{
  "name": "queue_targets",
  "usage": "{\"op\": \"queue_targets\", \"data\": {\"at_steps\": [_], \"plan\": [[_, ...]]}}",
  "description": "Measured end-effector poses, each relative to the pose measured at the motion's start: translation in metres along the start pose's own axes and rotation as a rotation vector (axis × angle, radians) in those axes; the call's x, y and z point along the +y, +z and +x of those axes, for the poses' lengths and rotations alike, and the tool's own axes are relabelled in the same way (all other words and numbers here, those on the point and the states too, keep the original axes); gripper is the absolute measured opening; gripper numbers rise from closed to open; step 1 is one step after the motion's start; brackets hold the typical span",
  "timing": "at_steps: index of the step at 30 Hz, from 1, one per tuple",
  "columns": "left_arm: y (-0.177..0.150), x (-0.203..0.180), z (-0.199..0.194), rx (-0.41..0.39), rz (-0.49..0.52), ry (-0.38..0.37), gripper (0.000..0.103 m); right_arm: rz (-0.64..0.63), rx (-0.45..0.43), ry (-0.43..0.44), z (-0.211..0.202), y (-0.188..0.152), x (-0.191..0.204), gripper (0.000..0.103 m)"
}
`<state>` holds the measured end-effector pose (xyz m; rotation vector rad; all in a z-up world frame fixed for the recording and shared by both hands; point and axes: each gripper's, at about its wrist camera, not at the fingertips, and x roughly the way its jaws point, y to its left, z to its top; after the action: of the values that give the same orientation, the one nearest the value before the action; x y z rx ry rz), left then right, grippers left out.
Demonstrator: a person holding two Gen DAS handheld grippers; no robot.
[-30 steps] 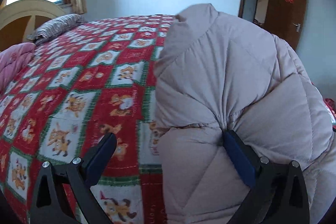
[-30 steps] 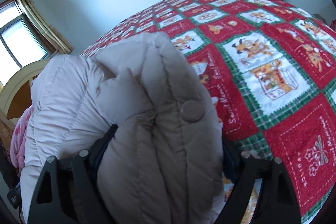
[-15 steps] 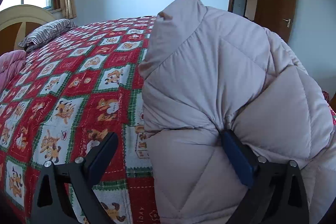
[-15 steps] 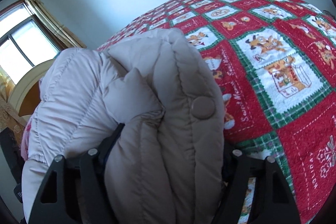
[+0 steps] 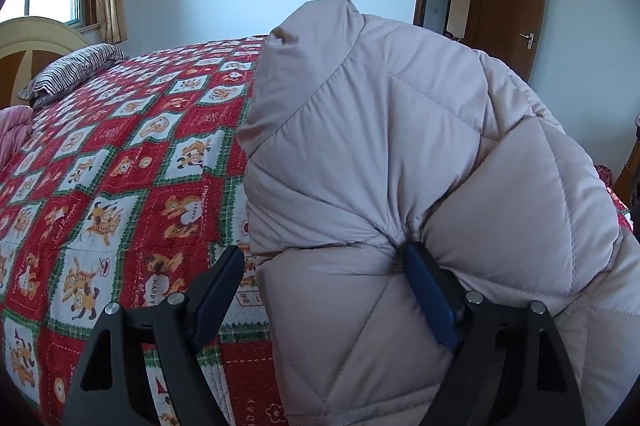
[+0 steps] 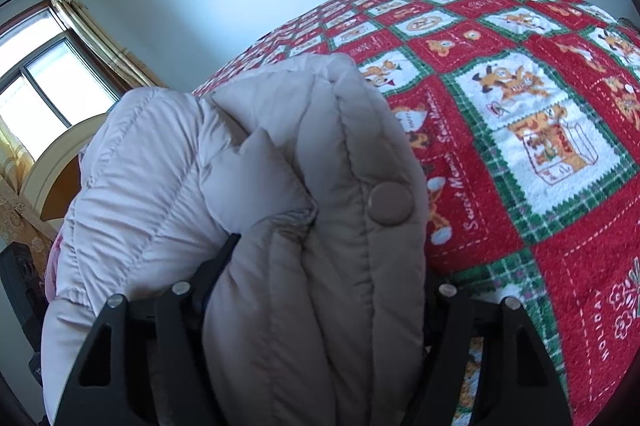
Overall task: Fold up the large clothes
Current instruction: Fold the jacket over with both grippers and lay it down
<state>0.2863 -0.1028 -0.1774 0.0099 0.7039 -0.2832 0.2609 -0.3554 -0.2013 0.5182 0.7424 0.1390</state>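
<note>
Now my left hand-held gripper (image 5: pixel 320 290) tilts down over the bed (image 5: pixel 120 154), jaws closing around a fold of the puffy jacket (image 5: pixel 400 166), its left pad not yet touching. My right hand-held gripper (image 6: pixel 320 290), angled likewise, is clamped on the jacket's thick buttoned edge.

Right gripper (image 6: pixel 320 266): jaws clamp bunched padded jacket (image 6: pixel 304 226)
Snap button (image 6: pixel 390 204): faces up
Underneath: red patterned blanket (image 6: pixel 540 146)

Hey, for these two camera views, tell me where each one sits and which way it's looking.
Left wrist: on the left gripper, looking down its closing fingers across the bed toward the door; jacket between them.
Right wrist: on the right gripper, facing the window; its fingers hug the jacket's snap edge.
Shared: jacket, blanket, headboard.
</note>
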Motion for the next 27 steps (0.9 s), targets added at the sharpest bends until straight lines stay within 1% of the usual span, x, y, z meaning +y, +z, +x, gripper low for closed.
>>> {"op": "queue_targets", "data": {"at_steps": [2, 3, 4, 7, 8, 10, 12, 14, 16, 19, 21, 25, 27], "plan": [[0.000, 0.000, 0.000, 0.001, 0.001, -0.019, 0.079, 0.000, 0.000, 0.000, 0.000, 0.000, -0.001, 0.073], [0.000, -0.001, 0.001, 0.000, 0.006, -0.031, 0.074, 0.000, 0.000, 0.000, 0.000, 0.000, 0.000, 0.073], [0.000, -0.003, 0.000, -0.003, 0.015, -0.039, 0.072, 0.000, 0.000, 0.001, 0.000, 0.000, 0.000, 0.073], [0.000, -0.006, -0.003, -0.011, 0.023, -0.024, 0.071, 0.000, -0.002, 0.001, 0.000, 0.000, 0.000, 0.073], [0.000, -0.005, -0.003, -0.013, 0.016, -0.016, 0.073, 0.000, -0.002, 0.000, 0.000, 0.000, 0.000, 0.073], [0.000, -0.002, -0.004, -0.015, -0.006, 0.012, 0.081, 0.003, -0.003, 0.006, 0.000, -0.001, -0.001, 0.073], [0.000, 0.011, -0.003, 0.003, -0.076, 0.034, 0.098, 0.007, -0.007, 0.013, -0.001, -0.001, -0.002, 0.073], [-0.001, 0.027, -0.001, 0.018, -0.141, 0.012, 0.102, 0.006, -0.009, 0.015, -0.001, -0.001, -0.003, 0.073], [-0.003, 0.034, -0.002, 0.028, -0.172, -0.004, 0.102, 0.004, -0.010, 0.016, -0.001, -0.001, -0.003, 0.073], [-0.001, 0.034, -0.004, 0.045, -0.156, 0.010, 0.102, 0.001, -0.011, 0.018, -0.001, -0.001, -0.003, 0.073], [-0.002, 0.035, -0.002, 0.061, -0.168, -0.012, 0.102, -0.002, -0.010, 0.017, -0.001, -0.001, -0.003, 0.073], [-0.002, 0.030, 0.004, 0.086, -0.144, -0.016, 0.102, -0.027, 0.001, -0.008, 0.001, -0.001, 0.001, 0.073], [-0.001, 0.031, 0.001, 0.092, -0.140, -0.014, 0.102, -0.042, 0.013, -0.017, 0.002, 0.001, 0.004, 0.073]]}}
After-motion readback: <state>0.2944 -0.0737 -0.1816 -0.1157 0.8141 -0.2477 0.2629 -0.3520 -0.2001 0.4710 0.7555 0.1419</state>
